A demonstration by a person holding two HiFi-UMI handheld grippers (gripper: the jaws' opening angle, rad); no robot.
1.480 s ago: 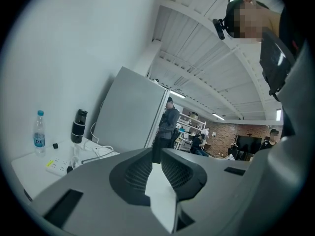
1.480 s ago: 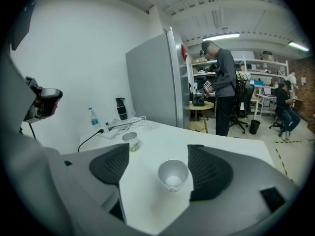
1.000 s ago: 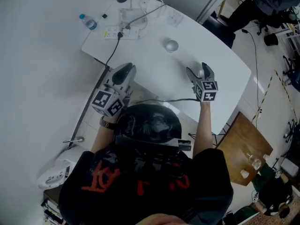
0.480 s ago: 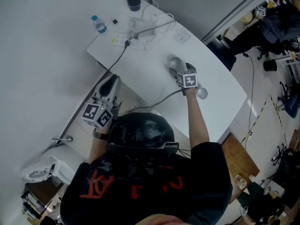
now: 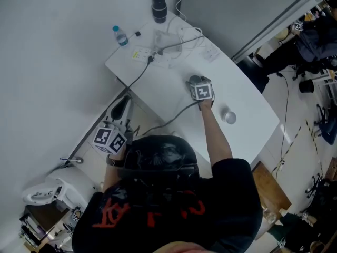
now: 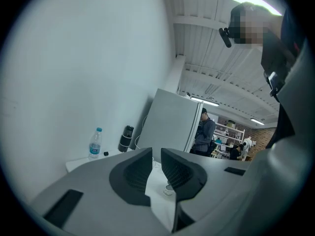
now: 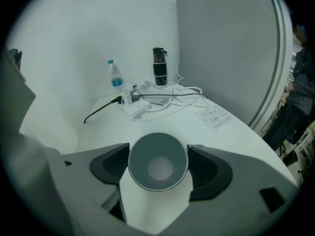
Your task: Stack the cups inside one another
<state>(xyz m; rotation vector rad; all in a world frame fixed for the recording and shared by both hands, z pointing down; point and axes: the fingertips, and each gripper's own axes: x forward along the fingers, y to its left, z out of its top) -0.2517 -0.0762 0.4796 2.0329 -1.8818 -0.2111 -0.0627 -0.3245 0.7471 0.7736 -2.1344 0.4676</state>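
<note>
Right gripper (image 5: 195, 81) moved in, jaws just closing on cup (image 7: 157, 167) — cables (image 7: 167, 96) beyond.

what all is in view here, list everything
table: 1, white, centre
cups: 2, pale grey; one in right gripper, one loose on table beside it
bottle: 1, clear with blue cap, table's far end
flask: 1, black, far end
power strip: 1, white, cabled, far end
sheet: 1, white, far end
person: 1, dark clothes, background
left gripper: 1, grey, off table's edge, jaws slightly apart, empty
right gripper: 1, grey, jaws just closing, pads on cup
</note>
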